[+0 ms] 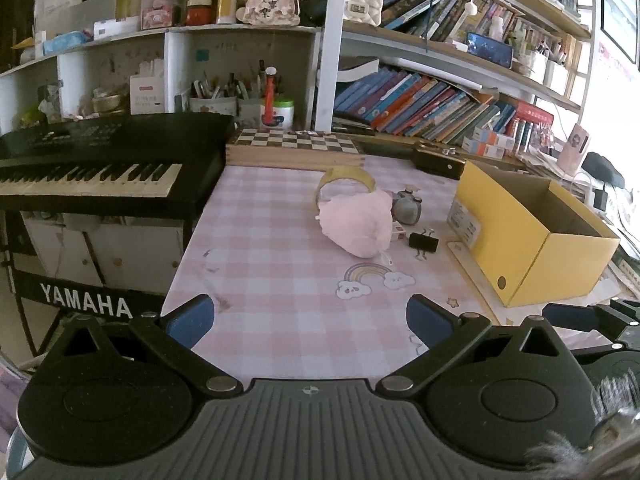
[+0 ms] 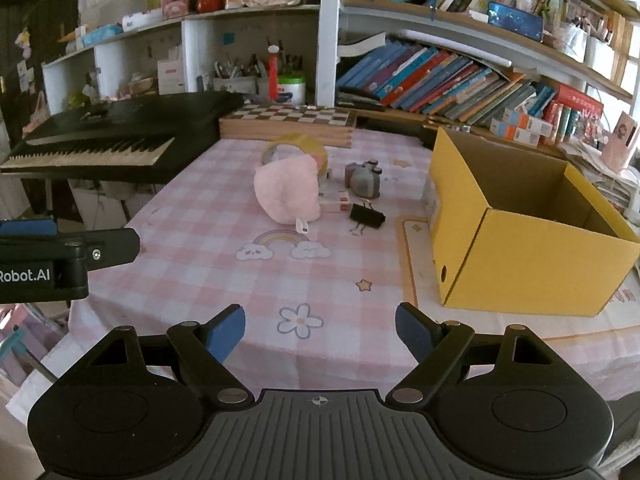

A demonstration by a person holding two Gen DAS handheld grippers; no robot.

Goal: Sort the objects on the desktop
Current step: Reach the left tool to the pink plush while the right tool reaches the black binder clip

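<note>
Fluffy pink plush lump (image 2: 287, 192) lies far ahead of right gripper (image 2: 320, 334), slightly left; open yellow cardboard box (image 2: 532, 268) far right. Left gripper (image 1: 310, 320) similarly distant. Both claws wide, empty.

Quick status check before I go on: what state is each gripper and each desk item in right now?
left gripper: open, empty
right gripper: open, empty
yellow box: open, looks empty
pink plush: lying on cloth
tape roll: on edge behind plush
binder clip: closed, lying flat
</note>
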